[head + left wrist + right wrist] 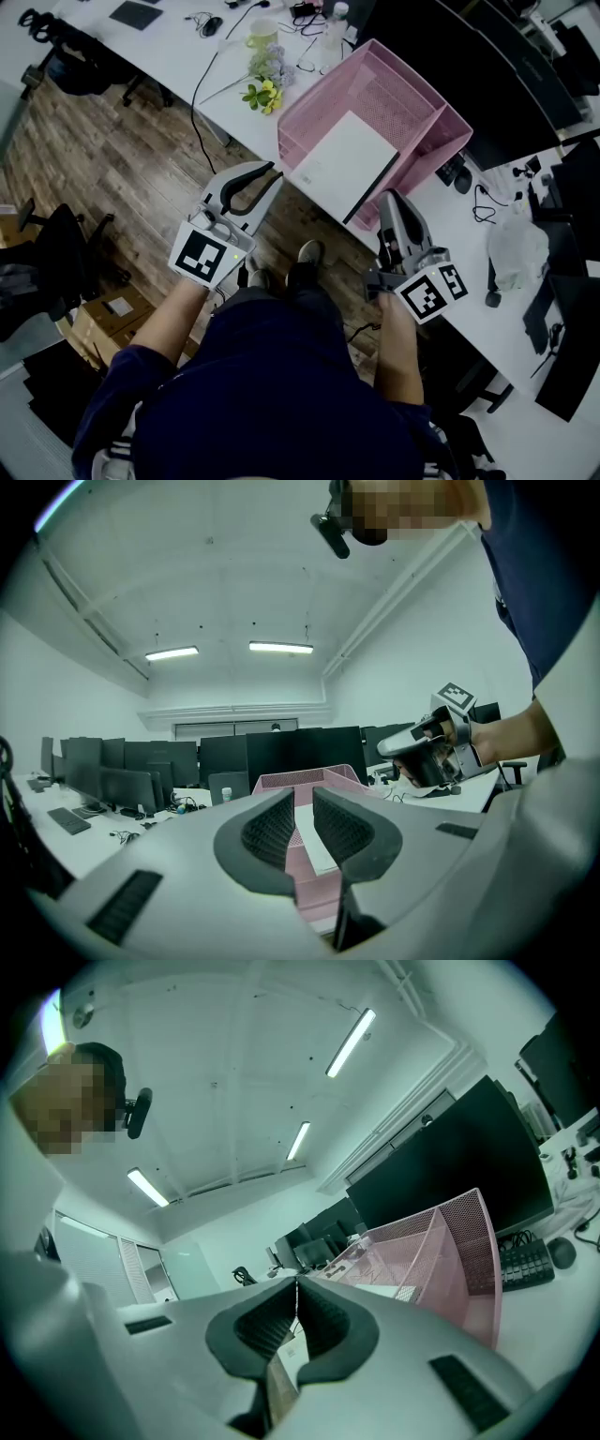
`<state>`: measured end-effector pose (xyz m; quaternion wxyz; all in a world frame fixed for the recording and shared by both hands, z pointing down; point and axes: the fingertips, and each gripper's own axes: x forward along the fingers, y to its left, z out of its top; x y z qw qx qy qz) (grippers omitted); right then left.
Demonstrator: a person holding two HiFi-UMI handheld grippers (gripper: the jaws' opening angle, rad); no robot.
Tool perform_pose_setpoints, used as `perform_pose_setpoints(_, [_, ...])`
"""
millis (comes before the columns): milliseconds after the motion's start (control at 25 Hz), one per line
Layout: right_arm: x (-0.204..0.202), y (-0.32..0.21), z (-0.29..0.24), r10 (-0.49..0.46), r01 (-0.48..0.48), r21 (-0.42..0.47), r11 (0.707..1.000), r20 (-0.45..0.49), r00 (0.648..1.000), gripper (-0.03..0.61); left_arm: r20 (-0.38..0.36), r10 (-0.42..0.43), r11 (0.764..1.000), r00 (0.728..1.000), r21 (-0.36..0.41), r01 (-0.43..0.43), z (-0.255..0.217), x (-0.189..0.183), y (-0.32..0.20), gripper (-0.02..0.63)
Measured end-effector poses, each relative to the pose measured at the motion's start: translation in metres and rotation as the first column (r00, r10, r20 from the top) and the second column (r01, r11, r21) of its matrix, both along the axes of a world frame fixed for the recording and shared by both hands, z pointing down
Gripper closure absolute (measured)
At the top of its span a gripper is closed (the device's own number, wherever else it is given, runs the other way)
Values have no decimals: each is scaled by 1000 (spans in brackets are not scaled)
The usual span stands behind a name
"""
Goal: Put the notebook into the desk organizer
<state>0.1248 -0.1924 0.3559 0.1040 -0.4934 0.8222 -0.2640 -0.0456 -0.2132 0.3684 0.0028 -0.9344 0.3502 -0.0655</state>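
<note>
At organizer [441,122] front: notebook [342,164], part in, near edge jutting out. Right gripper [392,199] clamps that edge; left gripper [272,176] beside organizer, jaws narrow, empty. Likely best: slide in level, release once seated

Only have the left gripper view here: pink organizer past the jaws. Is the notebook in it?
Observer: Yes. Head view shows the white notebook lying in the pink desk organizer, near edge over its front rim.
Operator: Is the right hand-held gripper open?
Observer: No, its own view shows the jaws together.
Operator: What's left of the organizer?
Observer: Some yellow flowers and a pale cup on the desk.
</note>
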Motion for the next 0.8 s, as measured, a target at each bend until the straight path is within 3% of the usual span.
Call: perform_pose_setpoints(800, [-17,-10,-4,-28,29,21,999,-10,1000,574,-26,-10,1000,1000,0,10,-13,-9,-4,583])
